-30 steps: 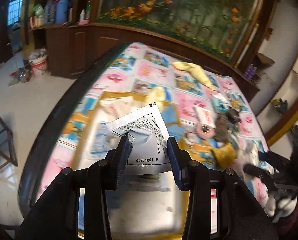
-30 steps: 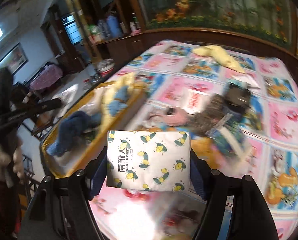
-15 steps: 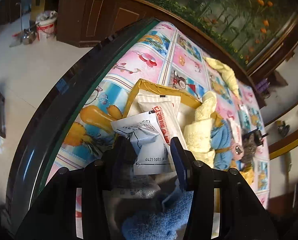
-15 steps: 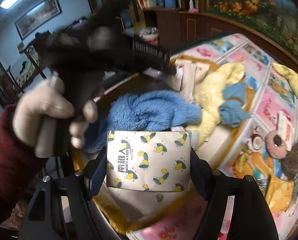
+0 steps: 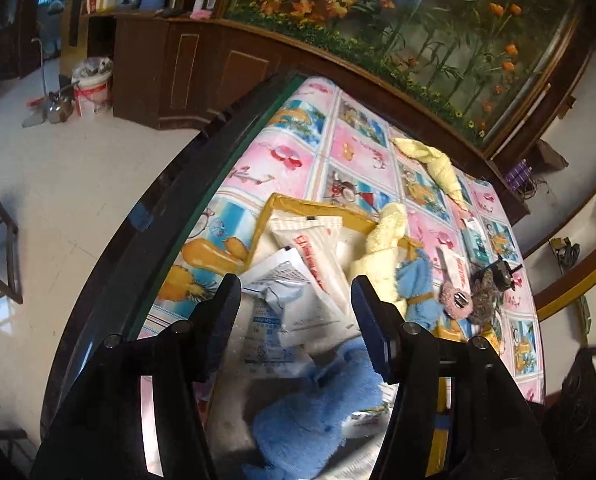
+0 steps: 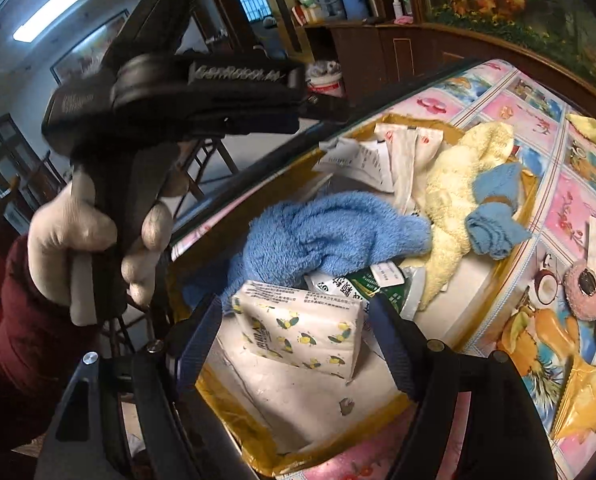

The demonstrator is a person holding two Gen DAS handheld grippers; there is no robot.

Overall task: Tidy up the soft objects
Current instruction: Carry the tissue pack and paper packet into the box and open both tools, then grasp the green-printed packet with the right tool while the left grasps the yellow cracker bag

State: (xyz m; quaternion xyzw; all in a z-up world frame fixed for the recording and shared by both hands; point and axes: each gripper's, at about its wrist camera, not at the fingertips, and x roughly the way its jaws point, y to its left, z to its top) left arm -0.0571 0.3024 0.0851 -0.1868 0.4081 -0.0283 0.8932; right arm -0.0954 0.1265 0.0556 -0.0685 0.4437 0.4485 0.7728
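both grippers hang over the tray point(image 6: 382, 410). left gripper point(image 5: 296, 298) jaws, just opening, stand apart above the dropped sachet point(image 5: 298, 300). right gripper point(image 6: 292, 322) gapes around the tissue pack point(image 6: 302, 328), now resting inside. far right, a yellow towel point(image 5: 438, 168) and scrunchie point(image 6: 584, 290) remain outside.

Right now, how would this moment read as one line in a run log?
left tongs: just opened, white packet dropped in box | right tongs: open, tissue pack lying in box
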